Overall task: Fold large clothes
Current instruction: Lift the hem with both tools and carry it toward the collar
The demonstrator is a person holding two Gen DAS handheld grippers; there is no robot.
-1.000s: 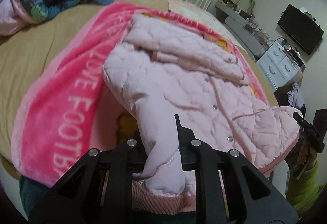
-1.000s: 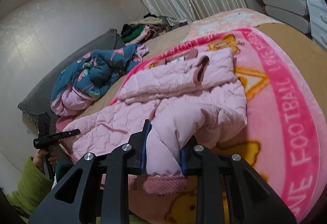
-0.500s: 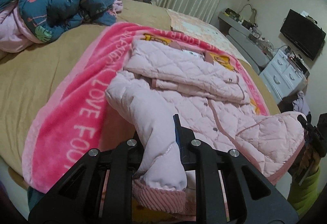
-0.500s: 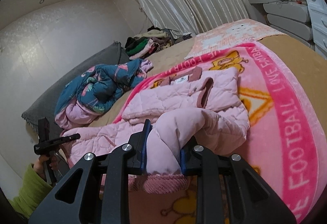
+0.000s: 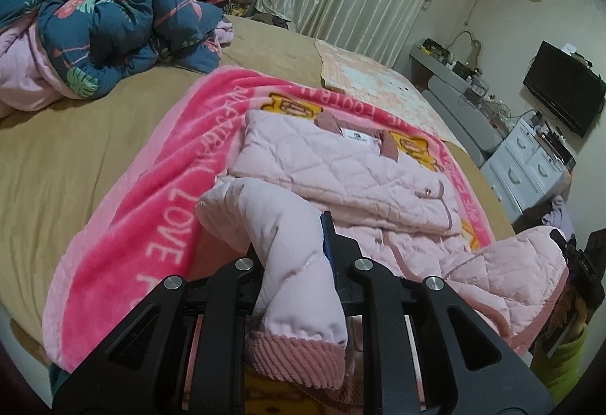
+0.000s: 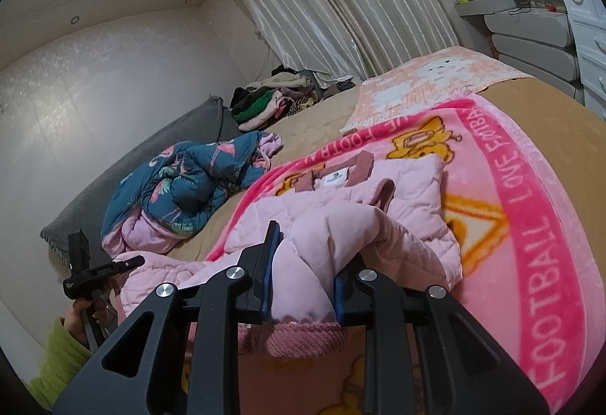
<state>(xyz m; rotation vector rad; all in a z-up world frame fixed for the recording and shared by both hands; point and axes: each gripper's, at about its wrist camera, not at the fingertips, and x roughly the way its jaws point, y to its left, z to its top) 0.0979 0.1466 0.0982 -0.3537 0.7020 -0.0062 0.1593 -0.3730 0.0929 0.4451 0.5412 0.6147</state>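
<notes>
A pale pink quilted jacket [image 5: 341, 165] [image 6: 409, 187] lies collar-far on a bright pink blanket [image 5: 144, 225] [image 6: 530, 225], its sleeves folded across the chest. My left gripper [image 5: 295, 244] is shut on one corner of the jacket's ribbed bottom hem, held above the blanket. At the other hem corner, my right gripper [image 6: 303, 256] is shut on the fabric in the same way. Each gripper shows in the other's view, held by a hand in a green sleeve: the right gripper [image 5: 579, 259], the left gripper [image 6: 98, 271]. Between them the lower part of the jacket hangs raised.
The blanket covers a tan-sheeted bed [image 5: 75, 150]. A blue flamingo quilt [image 5: 106, 25] [image 6: 181, 195] is bunched near the grey headboard. A pile of clothes [image 6: 272, 97] sits by the curtains. White drawers [image 5: 530, 165] and a TV [image 5: 560, 85] stand beyond the bed's right side.
Both grippers have risen and moved toward the collar, carrying the hem corners with them. More of the lower jacket is lifted off the blanket. Neither grip has changed.
</notes>
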